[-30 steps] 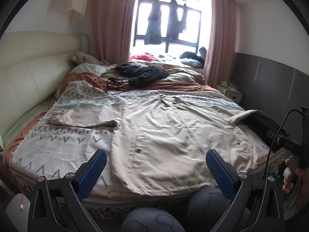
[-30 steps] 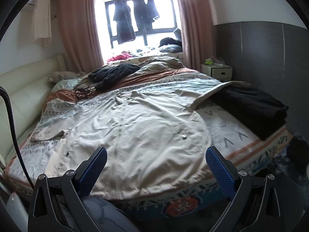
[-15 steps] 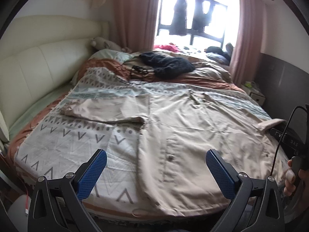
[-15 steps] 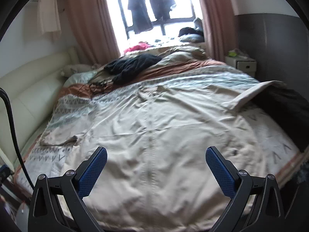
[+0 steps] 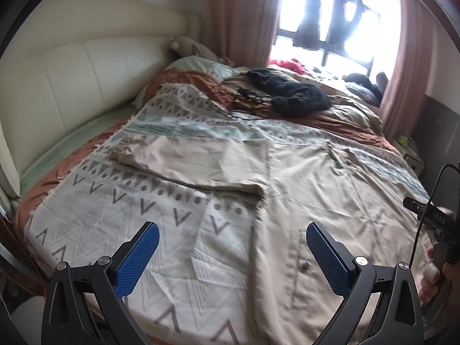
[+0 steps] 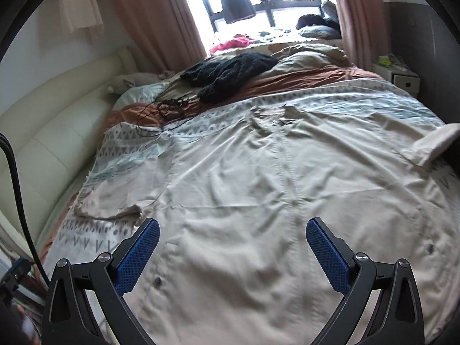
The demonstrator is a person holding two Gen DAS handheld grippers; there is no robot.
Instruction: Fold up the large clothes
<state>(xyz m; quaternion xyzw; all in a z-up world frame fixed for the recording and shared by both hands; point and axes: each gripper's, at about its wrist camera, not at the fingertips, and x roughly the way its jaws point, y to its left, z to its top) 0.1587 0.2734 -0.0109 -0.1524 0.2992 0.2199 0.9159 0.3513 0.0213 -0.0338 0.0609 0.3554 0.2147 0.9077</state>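
One big bed (image 5: 86, 224) fills both views, w/ a patterned white-and-grey cover (image 5: 120, 210) spread over it and a cream padded headboard (image 5: 66, 86) along its left side. On top lies the task garment, a large beige shirt (image 6: 258, 201), spread flat across the middle and right of the cover; collar end points toward the window (image 5: 339, 20), hem end is nearest me. Its left sleeve (image 5: 187, 161) stretches out sideways over the cover toward the headboard; its right sleeve (image 6: 437, 141) ends near the bed's right edge, cuff turned up. Button placket w/ a dark button (image 5: 304, 265) runs just beside my left claw's right finger.

Behind the shirt, approx. at the far end of the bed, a rust-brown blanket (image 6: 287, 80), then a black knit garment (image 6: 230, 72) heaped on it, w/ a tangle of dark cords (image 6: 169, 109) just left of that. Pink curtains (image 6: 155, 14) frame the window; dark clothes (image 5: 310, 14) hang in it.

My left claw (image 5: 230, 254) hovers over the shirt's left edge, fingers spread wide, nothing between them. My right claw (image 6: 233, 251) hovers over the shirt's lower front, also spread wide, holding nothing.
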